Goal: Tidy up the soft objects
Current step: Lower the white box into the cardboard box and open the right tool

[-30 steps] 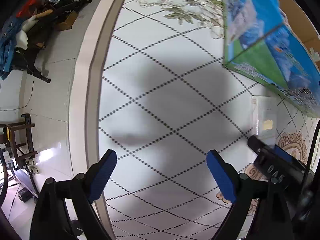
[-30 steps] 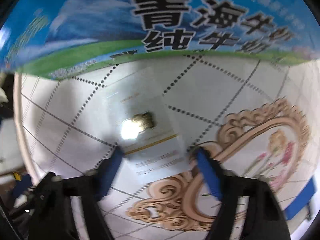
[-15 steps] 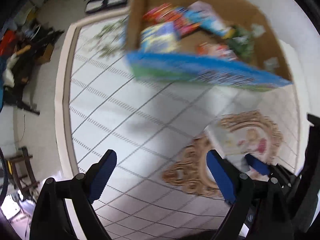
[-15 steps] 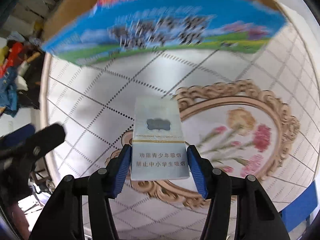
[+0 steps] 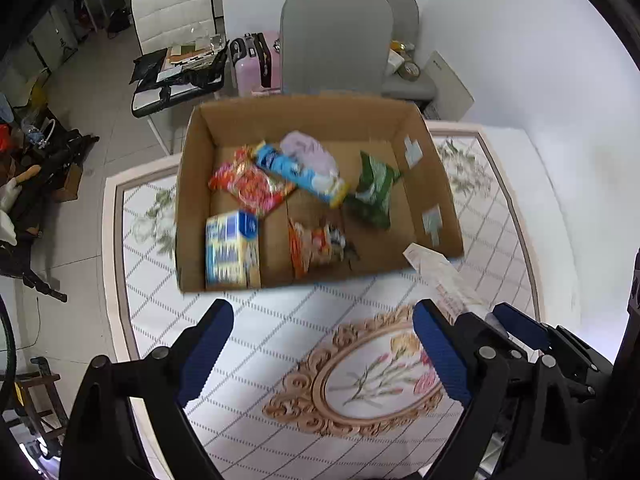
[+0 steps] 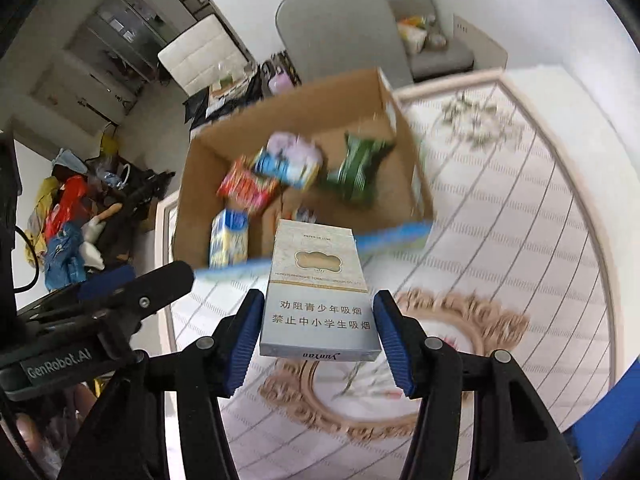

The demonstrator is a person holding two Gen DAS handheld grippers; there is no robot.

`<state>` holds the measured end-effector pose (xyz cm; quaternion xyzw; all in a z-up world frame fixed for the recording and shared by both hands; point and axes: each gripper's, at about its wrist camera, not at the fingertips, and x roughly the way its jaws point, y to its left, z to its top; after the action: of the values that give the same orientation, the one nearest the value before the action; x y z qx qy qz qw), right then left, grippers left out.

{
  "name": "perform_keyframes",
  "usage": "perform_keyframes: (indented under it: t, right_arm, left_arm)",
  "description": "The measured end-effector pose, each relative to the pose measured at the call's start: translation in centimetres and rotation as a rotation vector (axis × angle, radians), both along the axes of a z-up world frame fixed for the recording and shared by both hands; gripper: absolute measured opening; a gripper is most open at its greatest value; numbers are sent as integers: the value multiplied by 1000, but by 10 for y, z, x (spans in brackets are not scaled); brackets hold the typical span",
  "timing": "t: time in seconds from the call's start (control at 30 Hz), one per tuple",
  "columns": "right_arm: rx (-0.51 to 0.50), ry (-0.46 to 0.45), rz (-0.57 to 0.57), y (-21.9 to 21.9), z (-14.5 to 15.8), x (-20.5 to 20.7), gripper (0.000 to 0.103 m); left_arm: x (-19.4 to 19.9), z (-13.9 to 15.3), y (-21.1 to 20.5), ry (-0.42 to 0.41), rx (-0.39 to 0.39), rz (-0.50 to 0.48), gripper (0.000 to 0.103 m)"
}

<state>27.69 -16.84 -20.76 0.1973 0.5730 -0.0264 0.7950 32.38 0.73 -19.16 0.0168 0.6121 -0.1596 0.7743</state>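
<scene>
While your right gripper (image 6: 318,336) clamps the cigarette pack (image 6: 318,296), left gripper (image 5: 320,354) wide and empty, carry it toward the cardboard box (image 6: 200,184) at 12 o'clock.

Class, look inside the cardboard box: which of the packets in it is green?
The green packet near the right wall of the cardboard box. The others are a red packet, blue-and-white packet, pale purple pack and blue-and-yellow pack.

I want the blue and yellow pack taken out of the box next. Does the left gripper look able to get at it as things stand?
Probably yes. The left gripper is open and holds nothing, and the blue and yellow pack lies uncovered against the near wall of the open cardboard box, just ahead. It would have to go over that wall.
</scene>
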Motion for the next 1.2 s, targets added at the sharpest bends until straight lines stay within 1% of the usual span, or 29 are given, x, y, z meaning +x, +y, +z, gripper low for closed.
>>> perform_keyframes:
  t: [0.07, 0.13, 0.2, 0.27, 0.4, 0.53, 0.6, 0.7, 0.77, 0.9, 1.03, 1.1, 1.17, 1.2]
  right_arm:
    - [-2, 0, -11, -7, -3, 18, 59]
    - [-30, 6, -14, -14, -8, 39, 59]
    - [-45, 23, -21, -19, -28, 56, 59]
    - [-51, 61, -24, -24, -46, 74, 59]
    - [-77, 120, -50, -32, -84, 99, 59]
    - [-119, 153, -54, -33, -114, 113, 59]
    - [-140, 167, -46, -31, -124, 116, 59]
    - [-130, 202, -44, -30, -139, 118, 59]
    - [-150, 219, -40, -29, -145, 118, 59]
    - [-149, 238, -19, -29, -149, 119, 59]
    - [-162, 233, -12, -30, -143, 120, 60]
    - [-170, 226, -1, -30, -137, 121, 64]
    - [-182, 215, 5, -29, -132, 123, 64]
    - [-195, 216, 14, -28, -130, 124, 67]
  left_arm:
    - [14, -2, -2, 0, 4, 13, 92]
    - [31, -10, -5, 10, 14, 23, 92]
    - [47, -23, -8, 36, 30, 38, 92]
    - [59, -38, -11, 72, 35, 42, 92]
    - [78, -74, -14, 141, 53, 53, 92]
    - [89, -100, -16, 179, 68, 59, 92]
    - [93, -109, -18, 196, 70, 60, 92]
    - [96, -117, -21, 208, 72, 53, 92]
    - [97, -120, -23, 209, 76, 46, 92]
    - [99, -120, -25, 205, 75, 42, 92]
    - [101, -117, -26, 192, 77, 42, 92]
    - [102, -114, -25, 185, 76, 45, 92]
    - [102, -111, -25, 177, 75, 47, 92]
    - [102, -109, -25, 173, 76, 49, 92]
